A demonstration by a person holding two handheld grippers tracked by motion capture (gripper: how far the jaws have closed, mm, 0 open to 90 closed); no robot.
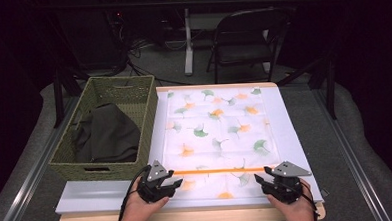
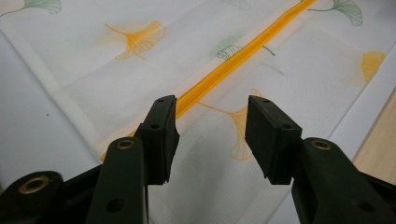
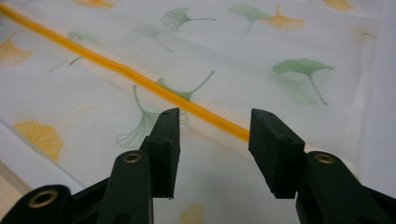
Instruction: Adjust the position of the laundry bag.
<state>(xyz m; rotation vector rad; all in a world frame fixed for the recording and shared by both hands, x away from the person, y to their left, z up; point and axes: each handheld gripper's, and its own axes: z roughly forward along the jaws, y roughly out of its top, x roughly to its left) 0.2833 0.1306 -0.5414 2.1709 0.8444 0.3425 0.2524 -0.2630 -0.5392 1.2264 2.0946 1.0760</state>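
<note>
Left gripper (image 1: 168, 184) fingers (image 2: 161, 135) parted, nothing between, above orange zipper (image 1: 216, 170) of ginkgo-print pillowcase (image 1: 217, 134), right gripper (image 1: 263, 180) fingers (image 3: 275, 149) likewise parted, empty.

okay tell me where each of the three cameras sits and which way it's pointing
High view: above the near table edge, looking forward and down at the white leaf-printed mesh bag and green woven basket; both hands, left hand-held gripper and right hand-held gripper show.
Left gripper view: rides the left hand-held gripper, looking between open jaws.
Right gripper view: rides the right hand-held gripper, looking between open jaws.
Shared: the bag's orange zipper.
</note>
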